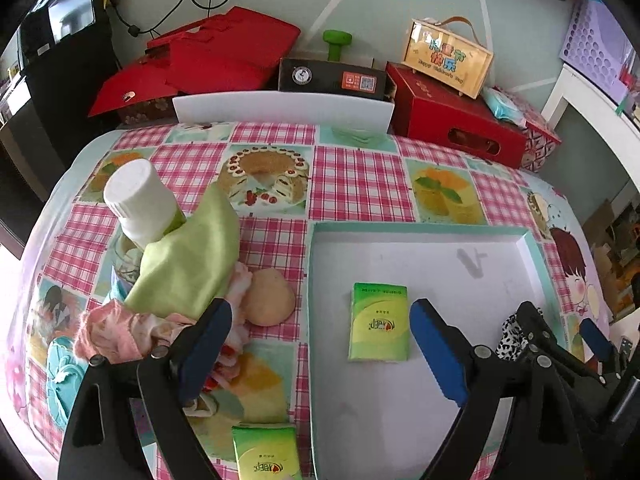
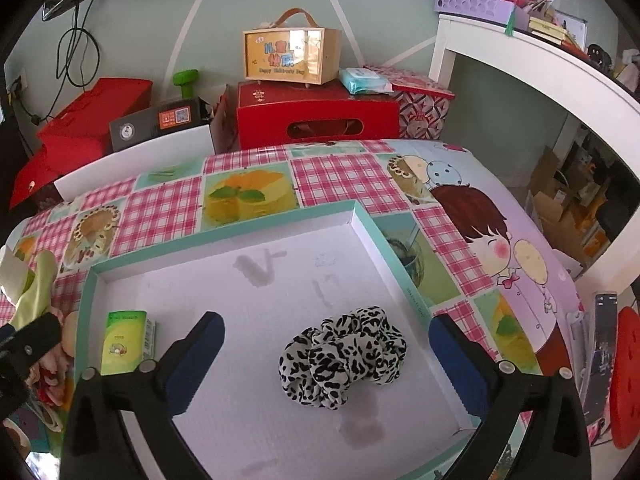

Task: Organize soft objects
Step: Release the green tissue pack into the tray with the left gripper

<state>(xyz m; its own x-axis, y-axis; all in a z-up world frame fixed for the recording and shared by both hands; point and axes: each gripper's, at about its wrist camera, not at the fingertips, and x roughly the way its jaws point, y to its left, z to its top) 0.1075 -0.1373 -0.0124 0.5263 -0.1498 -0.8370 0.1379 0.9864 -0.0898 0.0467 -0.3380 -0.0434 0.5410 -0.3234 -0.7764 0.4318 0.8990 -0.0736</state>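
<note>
White inside with a teal rim, the tray (image 1: pixel 420 236) sits on our checked worktop (image 1: pixel 360 176), and in it lie a green tissue pack (image 1: pixel 379 322) and a spotty black-and-white scrunchie (image 2: pixel 342 356), apart from each other. Our left tongs (image 1: pixel 320 344) are wide apart and hold nothing, with the tissue pack between them, and our right tongs (image 2: pixel 326 354) are wide apart over the scrunchie. Left of the tray we see a soft pile with a green cloth (image 1: pixel 192 256), pink cloths (image 1: pixel 116 332), a tan ball (image 1: pixel 268 298) and a white bottle (image 1: pixel 142 200), and another green tissue pack (image 1: pixel 266 454) lies nearer to us.
</note>
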